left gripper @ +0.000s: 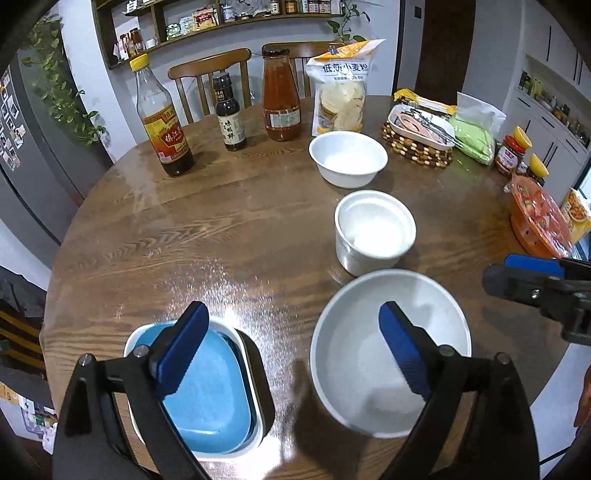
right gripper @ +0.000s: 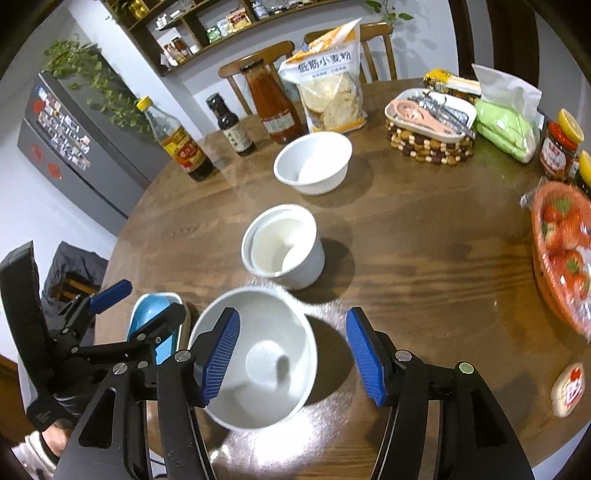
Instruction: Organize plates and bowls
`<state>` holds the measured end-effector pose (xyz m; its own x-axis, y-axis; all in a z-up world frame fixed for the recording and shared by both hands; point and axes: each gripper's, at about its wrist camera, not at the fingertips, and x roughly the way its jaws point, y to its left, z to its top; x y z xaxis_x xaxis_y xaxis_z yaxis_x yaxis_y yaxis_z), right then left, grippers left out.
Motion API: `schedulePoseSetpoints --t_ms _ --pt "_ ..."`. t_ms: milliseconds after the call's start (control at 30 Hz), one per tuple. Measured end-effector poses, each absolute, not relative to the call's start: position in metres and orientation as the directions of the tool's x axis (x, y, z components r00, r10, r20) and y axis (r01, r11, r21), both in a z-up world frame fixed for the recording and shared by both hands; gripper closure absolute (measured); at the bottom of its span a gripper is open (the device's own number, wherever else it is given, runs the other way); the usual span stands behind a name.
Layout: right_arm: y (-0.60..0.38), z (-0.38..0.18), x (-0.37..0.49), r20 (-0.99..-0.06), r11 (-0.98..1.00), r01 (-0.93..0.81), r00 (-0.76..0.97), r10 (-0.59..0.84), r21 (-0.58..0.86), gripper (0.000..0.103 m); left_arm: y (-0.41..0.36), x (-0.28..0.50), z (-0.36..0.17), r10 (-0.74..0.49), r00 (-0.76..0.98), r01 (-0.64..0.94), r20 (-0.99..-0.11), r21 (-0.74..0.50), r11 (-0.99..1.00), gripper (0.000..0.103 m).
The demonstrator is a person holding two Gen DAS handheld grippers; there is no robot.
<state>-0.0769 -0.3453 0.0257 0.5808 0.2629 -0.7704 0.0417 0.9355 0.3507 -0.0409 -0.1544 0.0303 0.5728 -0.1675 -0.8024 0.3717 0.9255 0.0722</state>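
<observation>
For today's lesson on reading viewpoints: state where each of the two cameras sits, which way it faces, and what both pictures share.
Left wrist: on the left gripper, angled down over the stacked blue plate and large white bowl; right gripper at the edge.
Right wrist: on the right gripper, angled down at that bowl; left gripper and a gloved hand show.
Shared: both face the wooden table and the chairs beyond it.

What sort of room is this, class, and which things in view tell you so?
Probably a home kitchen or dining area: a round wooden table carries sauce bottles, a wall shelf holds food packets, and a fridge wears magnets.
</observation>
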Motion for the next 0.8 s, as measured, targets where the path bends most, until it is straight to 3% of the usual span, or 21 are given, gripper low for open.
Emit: schedulePoseSetpoints --t_ms 167,500,800 --pt "-0.358 0.033 -0.062 -0.759 0.934 0.043 0.596 0.262 0.356 0.035 -0.156 -0.021 0.040 -0.173 0.573 0.346 -0.801 0.045 0.937 0.009" --pt "-0.393 0.045 -0.001 -0.743 0.927 0.081 0.626 0.238 0.365 0.035 -0.174 0.052 0.062 -0.203 0.578 0.291 -0.790 -0.033 0.956 0.009" --pt "-0.422 0.009 0.078 -0.759 0.884 0.180 0.602 0.249 0.432 0.035 -0.211 0.135 0.031 -0.175 0.484 0.269 -0.857 -0.045 0.962 0.009"
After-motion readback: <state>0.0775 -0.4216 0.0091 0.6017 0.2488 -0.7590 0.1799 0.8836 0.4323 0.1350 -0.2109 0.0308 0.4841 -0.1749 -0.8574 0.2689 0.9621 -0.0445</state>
